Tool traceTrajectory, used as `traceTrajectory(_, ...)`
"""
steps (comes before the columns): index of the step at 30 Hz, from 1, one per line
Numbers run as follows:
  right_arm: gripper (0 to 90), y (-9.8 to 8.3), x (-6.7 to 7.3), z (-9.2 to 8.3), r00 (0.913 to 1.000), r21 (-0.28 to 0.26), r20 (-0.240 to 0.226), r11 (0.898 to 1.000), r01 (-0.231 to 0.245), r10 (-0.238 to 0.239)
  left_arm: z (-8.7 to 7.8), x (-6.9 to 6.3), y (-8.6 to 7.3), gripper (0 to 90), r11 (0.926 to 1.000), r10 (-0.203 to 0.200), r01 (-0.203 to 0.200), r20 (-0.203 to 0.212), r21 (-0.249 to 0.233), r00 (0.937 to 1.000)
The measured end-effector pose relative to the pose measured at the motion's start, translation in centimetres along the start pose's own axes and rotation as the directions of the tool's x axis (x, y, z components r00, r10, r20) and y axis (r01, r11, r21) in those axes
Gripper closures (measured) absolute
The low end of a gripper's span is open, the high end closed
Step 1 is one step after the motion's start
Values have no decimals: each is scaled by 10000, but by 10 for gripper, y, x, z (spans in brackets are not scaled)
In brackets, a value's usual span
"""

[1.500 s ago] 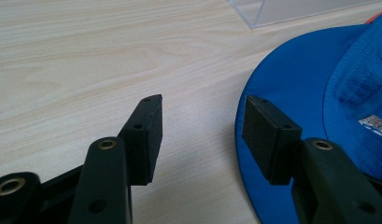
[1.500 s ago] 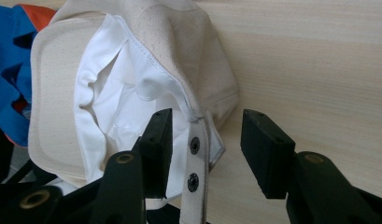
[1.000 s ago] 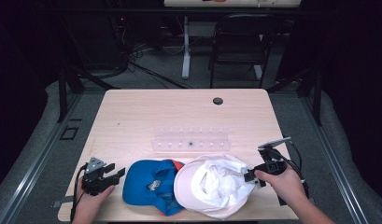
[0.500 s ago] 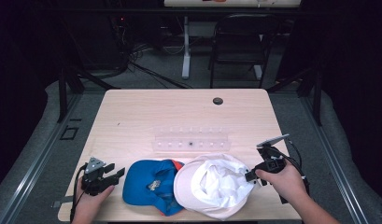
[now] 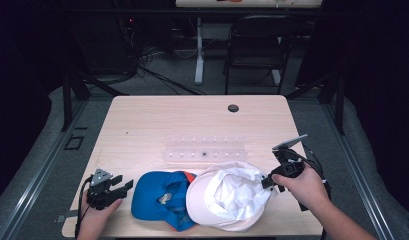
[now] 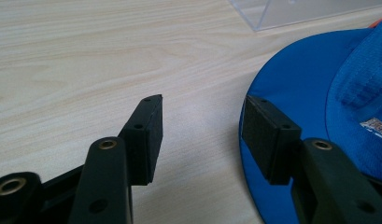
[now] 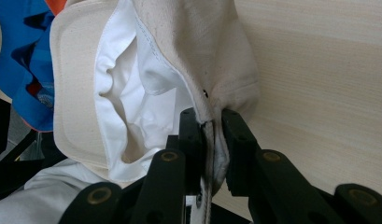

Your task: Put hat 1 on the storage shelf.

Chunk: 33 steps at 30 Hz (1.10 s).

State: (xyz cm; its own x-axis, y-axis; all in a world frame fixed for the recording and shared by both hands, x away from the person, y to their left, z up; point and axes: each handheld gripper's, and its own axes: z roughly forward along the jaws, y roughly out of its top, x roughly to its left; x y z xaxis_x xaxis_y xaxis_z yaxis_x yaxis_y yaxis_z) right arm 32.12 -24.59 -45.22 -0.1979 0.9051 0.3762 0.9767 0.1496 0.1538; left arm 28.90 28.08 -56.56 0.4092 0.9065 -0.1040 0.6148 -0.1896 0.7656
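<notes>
A white cap [image 5: 224,197] lies upside down near the table's front edge, its cream brim [image 7: 69,88] and white lining facing up. My right gripper [image 5: 270,183] is shut on the cap's rear edge [image 7: 212,126], the cloth pinched between both pads. A blue cap [image 5: 159,197] with an orange trim lies to its left, touching it. My left gripper [image 5: 123,189] rests on the table just left of the blue cap, open, its right pad at the blue brim [image 6: 291,93] and nothing held between the pads.
A clear plastic rack [image 5: 204,149] stands mid-table behind the caps; its corner [image 6: 291,11] shows in the left gripper view. A black round grommet [image 5: 233,108] sits near the far edge. The wooden table [image 5: 157,125] has bare room at the back and left.
My right gripper has shifted slightly with the white cap's edge in it. The left gripper has stayed still.
</notes>
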Motion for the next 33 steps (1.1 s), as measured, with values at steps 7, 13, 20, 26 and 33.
traceTrajectory(7,802,4,8,-6,10000,101,-21,9999,-30,30,0,0,0,489,10000,3,-3,14,15,10000)
traceTrajectory(13,805,11,23,-17,9995,124,208,9997,231,-234,0,0,0,489,10000,-6,6,4,6,10000)
traceTrajectory(20,810,16,36,-25,9987,247,272,9988,416,-423,-1,0,0,489,10000,1,-1,11,60,10000)
traceTrajectory(26,814,21,41,-34,9986,472,-402,9982,370,-351,-1,1,0,488,9999,-27,27,32,101,10000)
traceTrajectory(33,816,23,45,-38,9980,333,-623,9993,154,-133,-1,0,0,488,10000,-29,29,9,95,10000)
